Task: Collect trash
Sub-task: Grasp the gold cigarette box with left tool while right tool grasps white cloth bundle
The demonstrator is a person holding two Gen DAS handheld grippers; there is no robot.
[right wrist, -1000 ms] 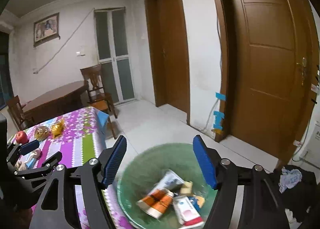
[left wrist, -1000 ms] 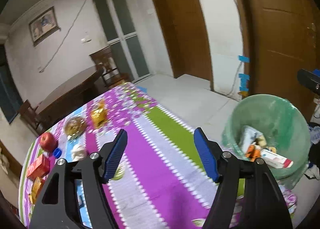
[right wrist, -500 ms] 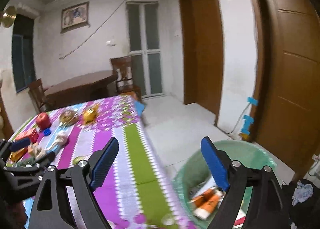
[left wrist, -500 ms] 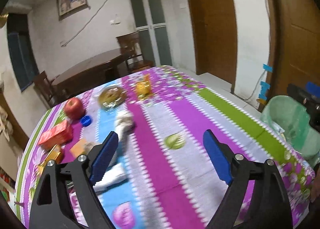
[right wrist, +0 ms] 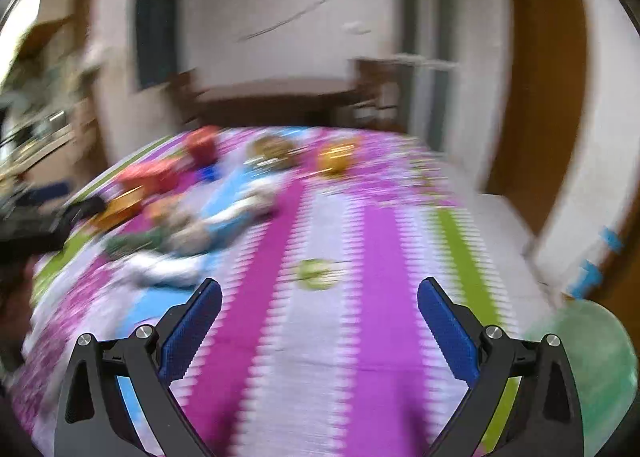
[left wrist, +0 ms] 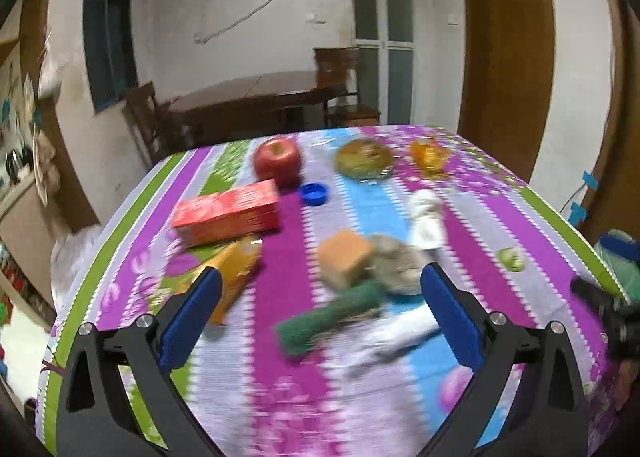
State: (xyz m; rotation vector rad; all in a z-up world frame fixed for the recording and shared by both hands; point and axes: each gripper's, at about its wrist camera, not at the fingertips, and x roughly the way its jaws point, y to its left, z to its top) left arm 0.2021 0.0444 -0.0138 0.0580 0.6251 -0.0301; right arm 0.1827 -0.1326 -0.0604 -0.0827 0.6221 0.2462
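Through the left wrist camera we see our left gripper [left wrist: 320,297] with its jaws opening and nothing between them (blue pads wide), above a green wrapper [left wrist: 328,323], a white wrapper [left wrist: 396,337], a sponge [left wrist: 346,257] and a red box [left wrist: 228,213] on the tablecloth [left wrist: 480,225].

Through the right wrist camera, badly blurred, our right gripper [right wrist: 318,307] is likewise opening and empty over the cloth; the green shape at lower right is probably the trash bin [right wrist: 592,357].

Striped tablecloth [left wrist: 280,397]: apple [left wrist: 277,161], red box [left wrist: 226,213], blue cap [left wrist: 314,193].
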